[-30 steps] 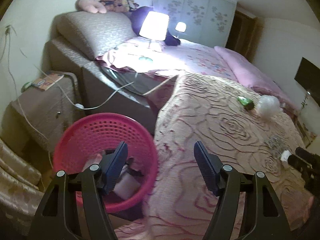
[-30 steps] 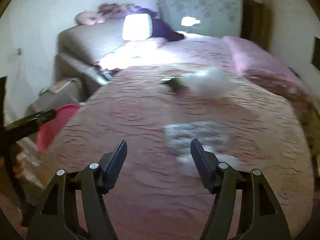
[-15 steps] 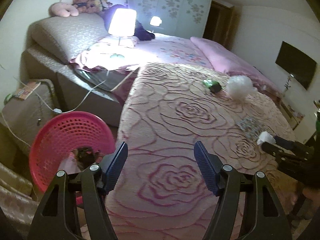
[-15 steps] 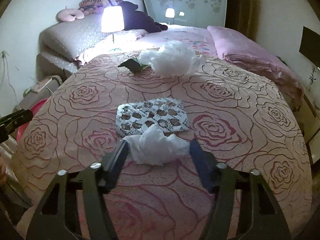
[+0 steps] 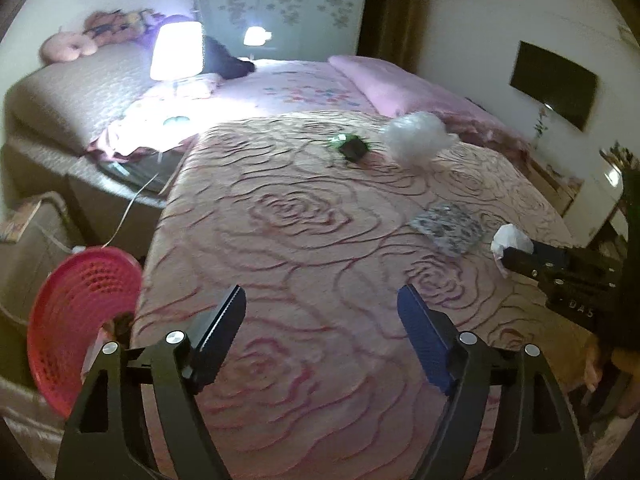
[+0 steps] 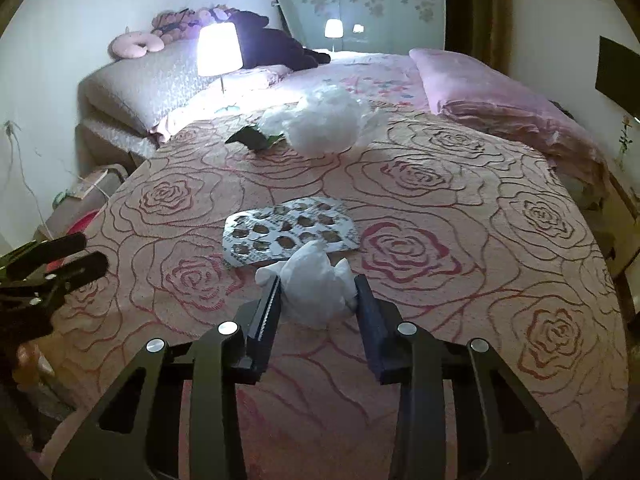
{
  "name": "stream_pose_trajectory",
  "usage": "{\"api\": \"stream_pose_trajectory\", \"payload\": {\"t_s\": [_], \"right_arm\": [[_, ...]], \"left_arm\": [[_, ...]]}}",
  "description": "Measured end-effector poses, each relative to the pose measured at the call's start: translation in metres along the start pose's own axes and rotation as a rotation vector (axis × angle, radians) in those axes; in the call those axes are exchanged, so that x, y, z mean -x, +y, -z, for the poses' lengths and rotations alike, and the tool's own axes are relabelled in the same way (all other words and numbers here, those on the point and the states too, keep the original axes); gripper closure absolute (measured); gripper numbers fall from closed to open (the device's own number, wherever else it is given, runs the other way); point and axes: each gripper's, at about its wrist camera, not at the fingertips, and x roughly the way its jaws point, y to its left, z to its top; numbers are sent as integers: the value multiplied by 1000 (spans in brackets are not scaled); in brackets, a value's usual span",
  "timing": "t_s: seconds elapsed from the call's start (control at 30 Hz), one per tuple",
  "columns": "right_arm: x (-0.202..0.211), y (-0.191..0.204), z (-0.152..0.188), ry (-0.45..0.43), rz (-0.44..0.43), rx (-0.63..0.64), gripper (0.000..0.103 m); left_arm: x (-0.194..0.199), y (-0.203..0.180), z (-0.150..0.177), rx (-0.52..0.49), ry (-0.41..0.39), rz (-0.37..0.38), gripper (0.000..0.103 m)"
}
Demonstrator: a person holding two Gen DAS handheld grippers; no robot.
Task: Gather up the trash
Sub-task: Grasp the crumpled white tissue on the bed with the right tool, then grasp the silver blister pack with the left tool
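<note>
My right gripper (image 6: 316, 286) is shut on a crumpled white tissue (image 6: 314, 286) lying on the rose-patterned bedspread (image 6: 440, 240). Just beyond the tissue lies a silver blister tray (image 6: 288, 230). Farther up the bed sit a white plastic bag (image 6: 324, 120) and a dark green wrapper (image 6: 250, 138). My left gripper (image 5: 320, 320) hovers over the near left part of the bed, its jaws opening with nothing between them. The left wrist view shows the right gripper (image 5: 506, 250) with the tissue (image 5: 510, 238) at the far right, the blister tray (image 5: 448, 228), bag (image 5: 416, 136) and wrapper (image 5: 352, 146).
A pink mesh trash basket (image 5: 76, 320) stands on the floor at the bed's left edge, beside a nightstand (image 5: 28, 240). A lit lamp (image 5: 176, 54), pillows and a folded pink blanket (image 5: 400, 88) lie at the head. A dark screen (image 5: 554, 84) hangs on the right wall.
My right gripper came down around the white tissue and closed on it. My left gripper swung right, away from the basket and over the bed, and its jaws widened.
</note>
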Motion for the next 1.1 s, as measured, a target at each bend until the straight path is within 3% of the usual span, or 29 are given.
{"api": "stream_pose_trajectory", "payload": {"t_s": [0.23,0.43,0.83,1.1], "right_arm": [[11,-23,6,-12,21,-45,67],[12,-43,13,-1,25,-94,67],[6,-59,18,15,13,-137,67],[7,-62,17,15,11,-146,67]], "left_arm": [[-27,-41,-20,-155,15,50,23],[-56,-66,-31,-253,86,114,22],[-93,-99,-42,-362,164,165,22],[-103,-108,-51,-361,166,186,23]]}}
